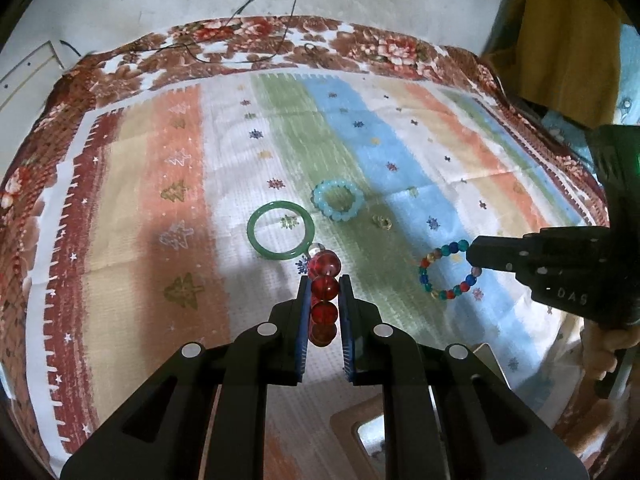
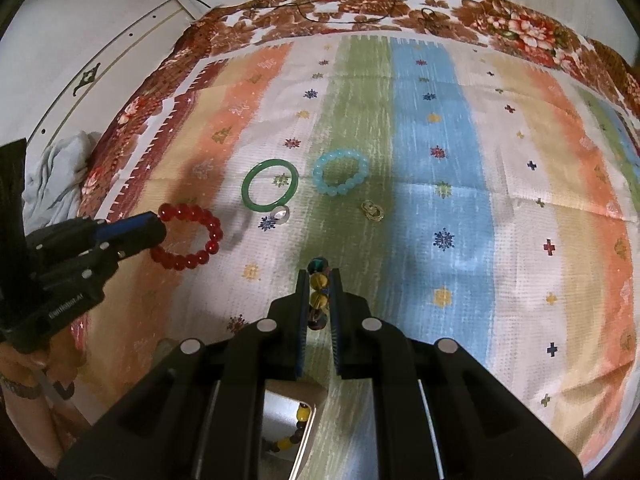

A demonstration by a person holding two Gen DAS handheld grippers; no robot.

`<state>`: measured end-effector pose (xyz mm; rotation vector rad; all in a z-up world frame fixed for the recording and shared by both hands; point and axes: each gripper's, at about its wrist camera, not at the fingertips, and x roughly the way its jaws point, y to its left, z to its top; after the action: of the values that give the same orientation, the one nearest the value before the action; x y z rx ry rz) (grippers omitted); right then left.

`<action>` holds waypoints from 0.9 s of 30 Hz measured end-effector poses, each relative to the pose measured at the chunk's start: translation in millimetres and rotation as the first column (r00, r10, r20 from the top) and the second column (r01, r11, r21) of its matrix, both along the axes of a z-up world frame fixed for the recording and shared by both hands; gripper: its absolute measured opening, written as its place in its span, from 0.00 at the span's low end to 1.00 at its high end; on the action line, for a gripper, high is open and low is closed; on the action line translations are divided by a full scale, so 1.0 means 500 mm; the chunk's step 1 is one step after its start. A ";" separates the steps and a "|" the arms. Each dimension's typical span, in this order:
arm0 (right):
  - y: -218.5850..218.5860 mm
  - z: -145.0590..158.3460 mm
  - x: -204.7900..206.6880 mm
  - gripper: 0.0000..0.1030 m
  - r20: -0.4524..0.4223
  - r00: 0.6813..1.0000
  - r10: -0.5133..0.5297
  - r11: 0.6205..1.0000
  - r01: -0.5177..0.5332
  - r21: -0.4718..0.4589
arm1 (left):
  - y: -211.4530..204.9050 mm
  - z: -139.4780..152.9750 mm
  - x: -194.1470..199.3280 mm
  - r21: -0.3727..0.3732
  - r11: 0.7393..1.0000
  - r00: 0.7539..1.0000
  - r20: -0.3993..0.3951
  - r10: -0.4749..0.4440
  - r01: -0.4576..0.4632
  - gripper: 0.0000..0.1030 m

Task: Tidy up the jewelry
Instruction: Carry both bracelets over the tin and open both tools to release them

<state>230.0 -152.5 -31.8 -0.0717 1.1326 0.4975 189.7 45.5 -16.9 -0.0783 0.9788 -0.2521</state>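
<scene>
My left gripper (image 1: 323, 284) is shut on a red bead bracelet (image 1: 325, 288), held above the cloth; the bracelet also shows in the right wrist view (image 2: 188, 236) with the left gripper (image 2: 154, 224) on it. My right gripper (image 2: 319, 276) is shut on a multicoloured bead bracelet (image 2: 319, 280), which also shows in the left wrist view (image 1: 446, 270) beside the right gripper (image 1: 474, 256). On the cloth lie a green bangle (image 1: 281, 235) (image 2: 270, 184), a light blue bead bracelet (image 1: 337, 200) (image 2: 340, 172), a small silver ring (image 2: 281, 213) and small gold earrings (image 1: 382, 222) (image 2: 373, 210).
A striped cloth (image 2: 440, 140) with a floral border covers the table. A wooden box with a mirror (image 2: 296, 424) sits under my right gripper; its corner shows in the left wrist view (image 1: 360, 428). Black cables (image 1: 260, 0) run at the far edge. A grey cloth (image 2: 56, 176) lies at left.
</scene>
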 end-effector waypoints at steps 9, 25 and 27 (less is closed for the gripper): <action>0.003 0.047 -0.051 0.11 0.055 0.997 0.049 0.998 -0.052 0.043 | -0.003 0.030 -0.031 -0.026 1.000 0.999 0.034 -0.014 0.015 0.13; -0.005 0.088 -0.138 0.11 0.135 0.986 0.099 0.993 -0.107 0.056 | -0.019 0.067 -0.115 -0.054 0.997 0.994 0.096 -0.042 0.047 0.13; -0.008 0.091 -0.149 0.11 0.140 0.984 0.106 0.991 -0.115 0.062 | -0.021 0.070 -0.128 -0.060 0.997 0.993 0.104 -0.046 0.052 0.13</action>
<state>155.5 -156.4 13.5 -0.1066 0.9797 0.6217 125.8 34.9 18.3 -0.0972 0.8713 -0.3289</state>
